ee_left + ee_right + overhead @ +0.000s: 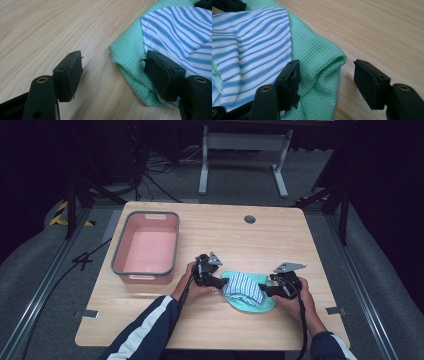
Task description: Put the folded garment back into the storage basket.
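Observation:
A folded blue-and-white striped cloth [245, 286] lies on a mint green waffle cloth [251, 306] at the table's near middle. My left gripper [223, 281] is at the pile's left edge, my right gripper [263, 290] at its right edge. In the left gripper view the left gripper [113, 75] stands open. The green cloth's folded corner [130, 62] lies between its jaws, and one jaw rests over the striped cloth [180, 32]. In the right gripper view the right gripper [327, 82] is open astride the green cloth's fold [322, 67], beside the striped cloth [249, 50]. No pad presses the fabric.
A pink bin with a grey rim [116, 255] stands empty at the table's left. The wooden table [240, 240] has a round cable hole [249, 219] at the back. A white desk frame [245, 150] stands on the floor beyond.

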The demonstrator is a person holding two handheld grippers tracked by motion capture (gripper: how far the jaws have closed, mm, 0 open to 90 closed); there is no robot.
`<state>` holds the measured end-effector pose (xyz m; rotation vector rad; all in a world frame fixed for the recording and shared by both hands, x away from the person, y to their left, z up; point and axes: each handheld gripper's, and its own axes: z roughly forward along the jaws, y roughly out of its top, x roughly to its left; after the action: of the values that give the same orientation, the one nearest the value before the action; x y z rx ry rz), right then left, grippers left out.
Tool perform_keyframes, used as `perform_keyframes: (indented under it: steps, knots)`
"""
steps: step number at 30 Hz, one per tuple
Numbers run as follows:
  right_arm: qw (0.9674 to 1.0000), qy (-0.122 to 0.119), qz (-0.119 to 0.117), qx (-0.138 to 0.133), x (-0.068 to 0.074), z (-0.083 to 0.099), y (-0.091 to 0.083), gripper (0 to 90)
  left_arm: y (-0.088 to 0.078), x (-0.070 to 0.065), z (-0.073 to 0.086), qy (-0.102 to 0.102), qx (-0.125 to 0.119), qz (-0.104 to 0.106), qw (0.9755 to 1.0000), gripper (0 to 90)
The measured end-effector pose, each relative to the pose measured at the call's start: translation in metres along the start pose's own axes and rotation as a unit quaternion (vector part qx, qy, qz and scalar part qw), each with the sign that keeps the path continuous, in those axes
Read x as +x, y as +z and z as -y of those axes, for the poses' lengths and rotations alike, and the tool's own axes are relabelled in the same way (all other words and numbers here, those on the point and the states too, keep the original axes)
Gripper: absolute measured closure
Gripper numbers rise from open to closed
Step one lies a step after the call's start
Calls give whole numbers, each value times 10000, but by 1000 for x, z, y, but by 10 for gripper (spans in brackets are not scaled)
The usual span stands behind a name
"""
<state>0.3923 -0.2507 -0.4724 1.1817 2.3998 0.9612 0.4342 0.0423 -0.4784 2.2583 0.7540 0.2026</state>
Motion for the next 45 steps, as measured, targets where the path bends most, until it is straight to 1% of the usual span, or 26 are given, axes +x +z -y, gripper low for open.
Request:
perform_keyframes:
  steps: [2,4,6,7,8,9,11,12,13,14,15,18,20,21,23,24,26,27,28,29,30,34,36,39,42,45]
  knots:
    - [9998,190,-97,-61,-3,3,1,376,1,2,1,2,-40,58,10000,305]
    - [9998,155,-93,-77,-3,4,1,388,1,1,1,-9,-50,68,10000,306]
    - [9997,105,-201,-87,-1,4,0,500,0,1,1,41,-27,65,10000,319]
    - [9996,85,-254,-84,0,4,-1,533,0,1,1,53,-38,89,9999,333]
    - [9996,89,-263,-79,2,3,-1,571,-1,0,1,93,-19,157,9998,371]
    - [9995,96,-306,-73,2,3,-1,616,-1,0,1,136,-19,248,9996,448]
    - [9992,109,-377,-68,3,3,-1,666,-1,-2,1,84,-39,320,9994,525]
    - [9990,145,-407,-83,3,4,-1,705,-1,-1,1,145,-37,389,9991,599]
    - [9988,190,-449,-87,4,4,-1,739,0,-2,0,129,-64,413,9990,649]
    - [9988,190,-449,-87,4,4,-1,739,0,-2,0,129,-64,413,9990,685]
    - [9986,206,-482,-99,5,4,-1,778,1,-2,0,109,-58,504,9987,722]
    - [9988,218,-429,-104,8,5,-2,798,2,-2,-1,91,-84,569,9983,775]
    - [9990,206,-376,-113,9,4,-2,807,1,-3,-2,127,-35,536,9985,803]
    - [9992,187,-334,-109,10,4,-3,818,1,-4,-3,184,-17,513,9985,815]
    - [9994,167,-284,-117,11,3,-4,844,1,-6,-4,190,23,483,9986,828]
    - [9993,195,-273,-133,11,3,-4,853,1,-6,-5,233,39,434,9988,835]
    - [9994,154,-265,-146,11,3,-6,859,0,-7,-6,234,50,433,9988,840]
    - [9994,170,-281,-138,11,3,-6,860,0,-7,-7,293,97,419,9986,841]
    - [9994,159,-281,-129,11,3,-7,862,0,-8,-8,230,89,415,9988,842]
    - [9994,159,-281,-129,11,3,-7,862,0,-8,-8,230,89,415,9988,843]
    - [9993,185,-273,-176,12,3,-8,865,-3,-7,-11,293,95,414,9987,845]
    - [9991,212,-273,-257,11,0,-13,867,-8,-9,-17,315,102,367,9988,845]
    - [9990,209,-268,-290,11,-1,-16,867,-9,-10,-20,314,39,321,9990,845]
    - [9986,279,-286,-355,10,-3,-19,869,-15,-11,-26,352,40,322,9989,845]
    - [9988,235,-273,-345,10,-6,-20,870,-19,-12,-30,373,50,319,9988,845]
    - [9984,236,-286,-418,11,-10,-24,870,-23,-12,-35,433,85,306,9986,847]
